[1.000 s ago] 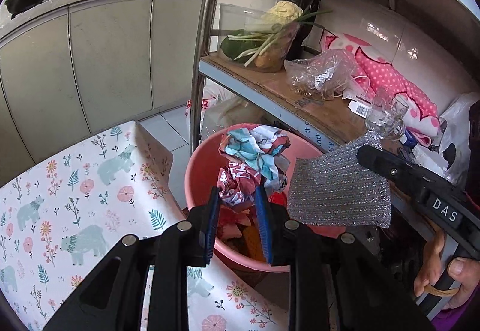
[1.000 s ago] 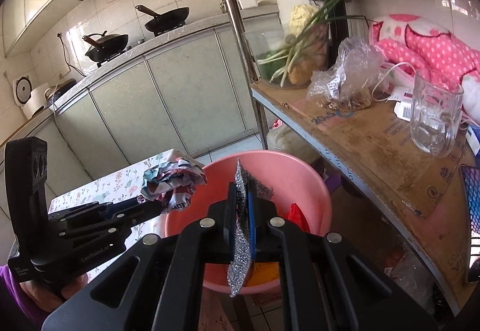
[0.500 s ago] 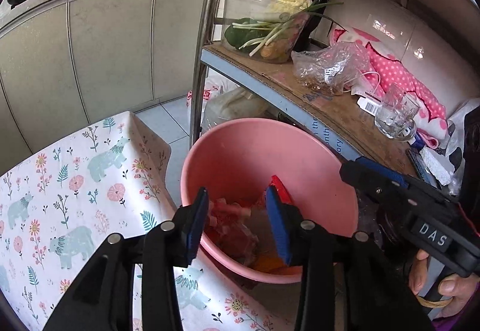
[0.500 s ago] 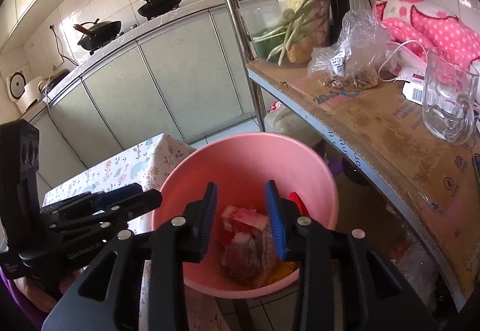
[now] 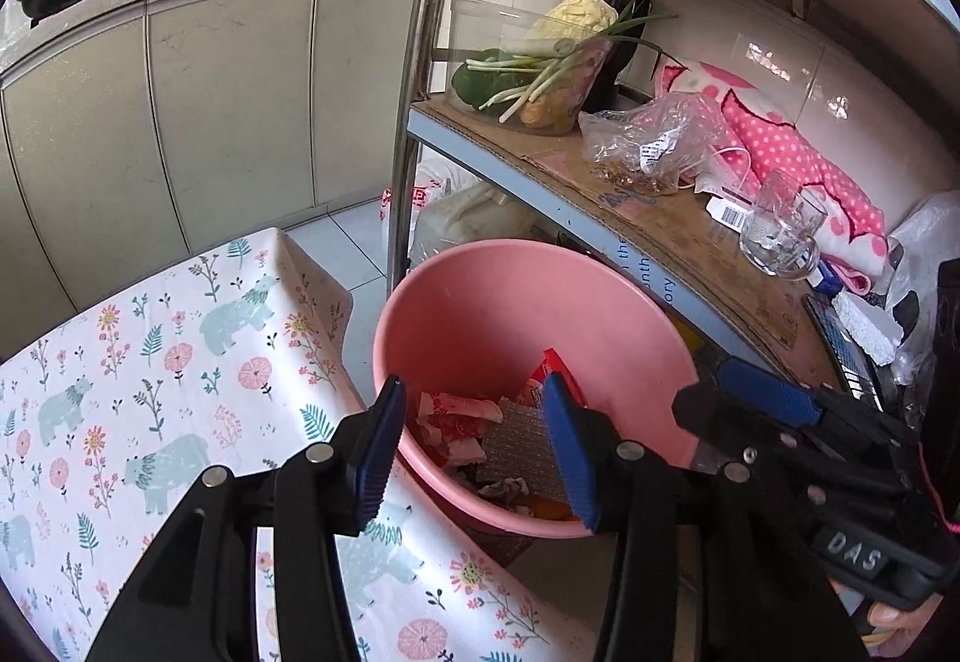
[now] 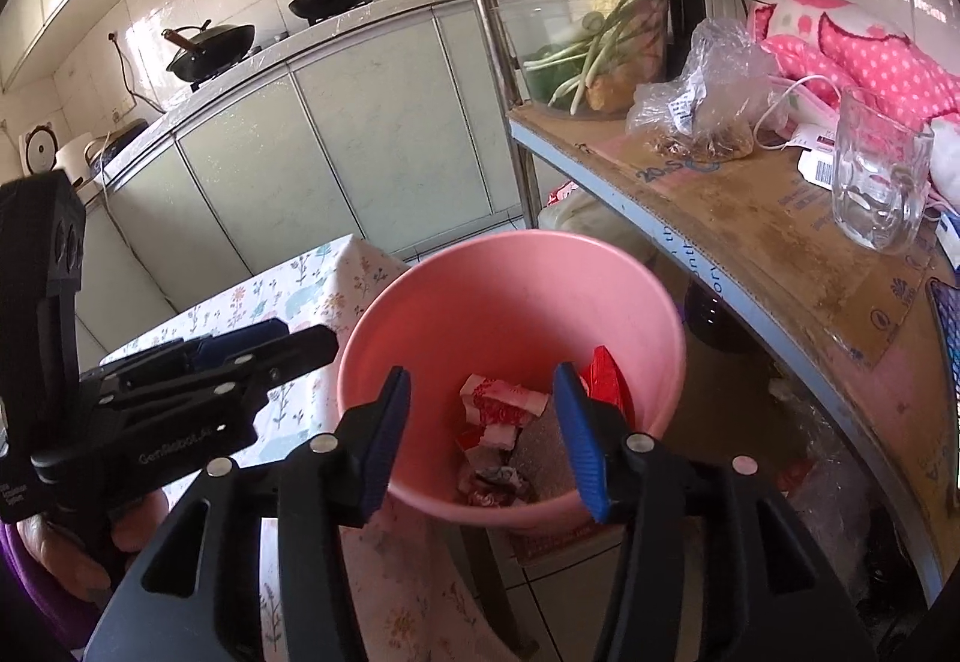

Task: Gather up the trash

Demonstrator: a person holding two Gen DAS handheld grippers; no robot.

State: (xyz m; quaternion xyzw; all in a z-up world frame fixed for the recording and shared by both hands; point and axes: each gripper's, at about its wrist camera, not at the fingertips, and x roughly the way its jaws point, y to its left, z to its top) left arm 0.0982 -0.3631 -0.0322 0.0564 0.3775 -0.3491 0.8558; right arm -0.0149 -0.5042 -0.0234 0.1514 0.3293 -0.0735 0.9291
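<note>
A pink bin [image 5: 480, 302] [image 6: 516, 290] stands on the floor between the table corner and a metal shelf. Inside it lie a crumpled printed wrapper [image 5: 456, 416] [image 6: 498, 404], a silver glittery sheet [image 5: 516, 446] [image 6: 540, 452] and a red wrapper [image 6: 606, 374]. My left gripper [image 5: 474, 446] hangs over the bin's near rim, its jaws opening with nothing pressed between them. My right gripper [image 6: 483, 434] hovers above the bin too, jaws opening and empty. Each gripper shows in the other's view: the right one [image 5: 756, 398] at the bin's right, the left one [image 6: 240, 356] at its left.
A table with a floral bear-print cloth [image 5: 150, 362] abuts the bin on the left. The shelf [image 5: 660, 230] on the right carries a box of vegetables [image 5: 540, 68], a plastic bag [image 5: 654, 140] and a glass mug [image 5: 780, 230]. Cabinets [image 5: 180, 122] stand behind, pans on top.
Both grippers opened. The crumpled wrapper left my left gripper and the silver sheet left my right one; both now lie in the bin.
</note>
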